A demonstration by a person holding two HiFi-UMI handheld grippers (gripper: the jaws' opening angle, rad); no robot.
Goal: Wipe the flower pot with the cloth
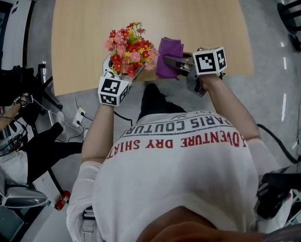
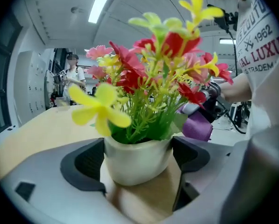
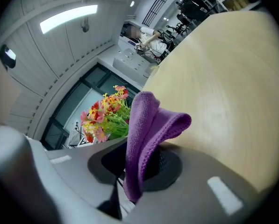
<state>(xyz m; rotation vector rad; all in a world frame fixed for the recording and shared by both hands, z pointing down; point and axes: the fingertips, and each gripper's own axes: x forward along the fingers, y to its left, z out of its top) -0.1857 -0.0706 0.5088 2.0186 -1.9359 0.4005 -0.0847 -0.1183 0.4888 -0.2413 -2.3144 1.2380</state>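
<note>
The flower pot (image 2: 135, 166) is clasped by the left gripper (image 2: 138, 154) at the near edge of the table (image 1: 140, 14) and the purple cloth (image 3: 148, 125) is pinched in the right gripper (image 3: 140, 164) just beside it, but contact is not clearly shown, so the wiping itself is judged largely undone.

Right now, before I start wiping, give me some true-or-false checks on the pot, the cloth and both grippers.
1. The left gripper has its jaws closed on the white round flower pot. True.
2. The right gripper is empty. False: its jaws clamp the folded purple knit cloth.
3. The pot holds red, pink and yellow artificial flowers. True.
4. In the head view the cloth sits left of the flowers. False: it is on their right, close beside them.
</note>
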